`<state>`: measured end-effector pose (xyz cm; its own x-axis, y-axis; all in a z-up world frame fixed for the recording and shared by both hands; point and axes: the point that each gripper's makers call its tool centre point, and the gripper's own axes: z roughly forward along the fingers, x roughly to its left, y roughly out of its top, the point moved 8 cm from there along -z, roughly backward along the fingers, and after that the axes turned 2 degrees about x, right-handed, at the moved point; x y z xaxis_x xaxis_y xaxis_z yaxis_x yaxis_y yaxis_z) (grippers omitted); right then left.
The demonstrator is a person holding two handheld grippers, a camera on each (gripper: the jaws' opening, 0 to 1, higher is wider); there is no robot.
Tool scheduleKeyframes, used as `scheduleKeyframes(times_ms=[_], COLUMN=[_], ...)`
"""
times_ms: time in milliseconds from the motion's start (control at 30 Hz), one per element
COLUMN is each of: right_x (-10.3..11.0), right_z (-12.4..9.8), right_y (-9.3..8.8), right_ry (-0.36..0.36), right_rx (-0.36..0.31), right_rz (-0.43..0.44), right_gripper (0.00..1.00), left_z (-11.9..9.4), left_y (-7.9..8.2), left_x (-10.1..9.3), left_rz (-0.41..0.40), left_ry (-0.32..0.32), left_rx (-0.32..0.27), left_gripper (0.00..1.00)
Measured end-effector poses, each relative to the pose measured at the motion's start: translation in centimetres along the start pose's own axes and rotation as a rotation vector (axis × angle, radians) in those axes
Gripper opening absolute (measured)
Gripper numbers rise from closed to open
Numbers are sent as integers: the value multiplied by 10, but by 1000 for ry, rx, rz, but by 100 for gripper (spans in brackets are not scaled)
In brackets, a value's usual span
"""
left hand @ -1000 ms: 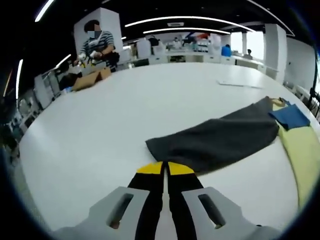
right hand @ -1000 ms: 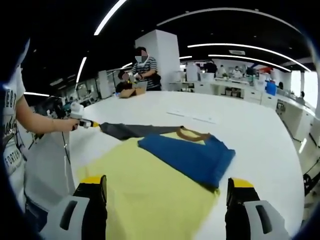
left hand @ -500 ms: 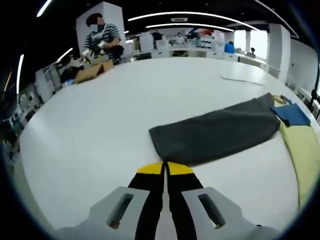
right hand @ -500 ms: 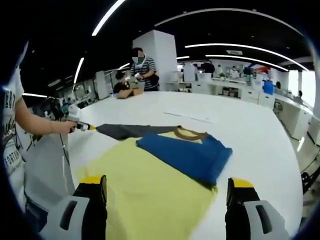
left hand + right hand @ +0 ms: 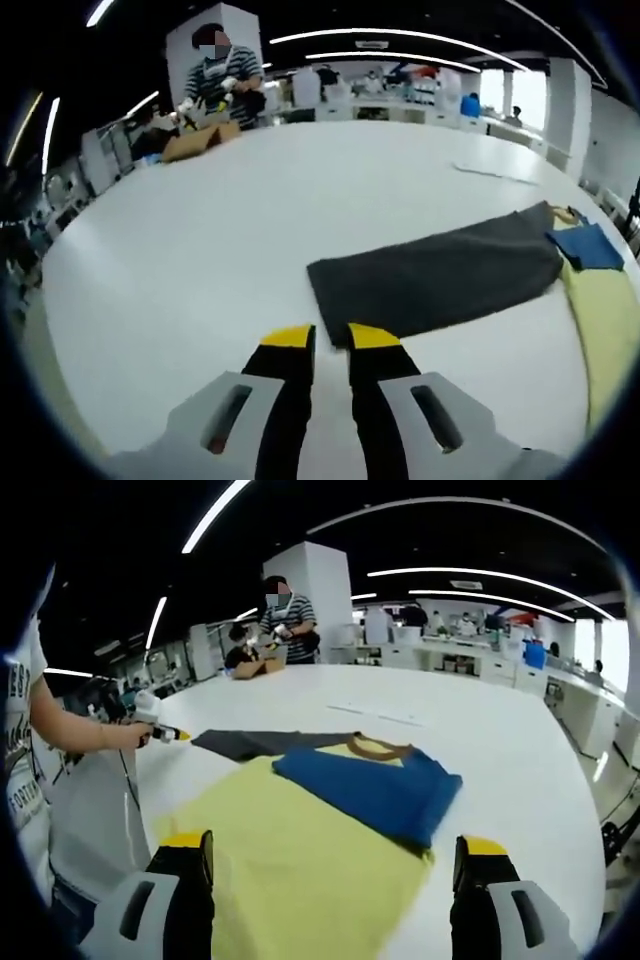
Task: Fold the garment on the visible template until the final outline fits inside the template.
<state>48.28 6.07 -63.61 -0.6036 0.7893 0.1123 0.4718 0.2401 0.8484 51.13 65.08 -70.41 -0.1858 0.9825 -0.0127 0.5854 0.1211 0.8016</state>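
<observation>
The garment lies flat on the white table. It has a yellow body, a brown collar, a blue sleeve folded across the body, and a grey sleeve stretched out straight. My left gripper is open by a narrow gap, its yellow tips at the grey sleeve's near edge with nothing between them. In the right gripper view the left gripper shows at the grey sleeve's end, in a person's hand. My right gripper is wide open over the yellow hem.
A sheet of paper lies on the table beyond the collar. At the far edge a person works by a brown cardboard box. The person holding the grippers stands at the left. White counters line the back wall.
My left jaws, pressed together before, have parted a little at the grey sleeve's edge. The sleeve lies flatter. The right gripper stays wide open in place.
</observation>
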Motion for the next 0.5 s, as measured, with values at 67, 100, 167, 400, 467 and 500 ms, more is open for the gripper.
scheduleKeyframes(times_ms=[67, 100, 167, 400, 467, 500], right_x=[1, 1, 1, 0, 0, 0], right_z=[0, 0, 1, 1, 1, 1], right_y=[0, 0, -1, -1, -1, -1], right_ry=[1, 2, 2, 0, -2, -3], right_rx=[0, 0, -1, -1, 0, 1], right_rz=[1, 1, 2, 3, 5, 4], right_gripper=[99, 99, 99, 99, 99, 99], left_z=[1, 1, 3, 11, 13, 14], left_y=[-1, -1, -2, -7, -8, -9], left_x=[1, 1, 1, -6, -8, -9], left_rz=[-23, -37, -47, -47, -39, -38], left_ry=[-10, -14, -13, -6, 0, 1], left_rx=[-18, -21, -22, -4, -2, 3], left_gripper=[13, 14, 16, 18, 17, 18])
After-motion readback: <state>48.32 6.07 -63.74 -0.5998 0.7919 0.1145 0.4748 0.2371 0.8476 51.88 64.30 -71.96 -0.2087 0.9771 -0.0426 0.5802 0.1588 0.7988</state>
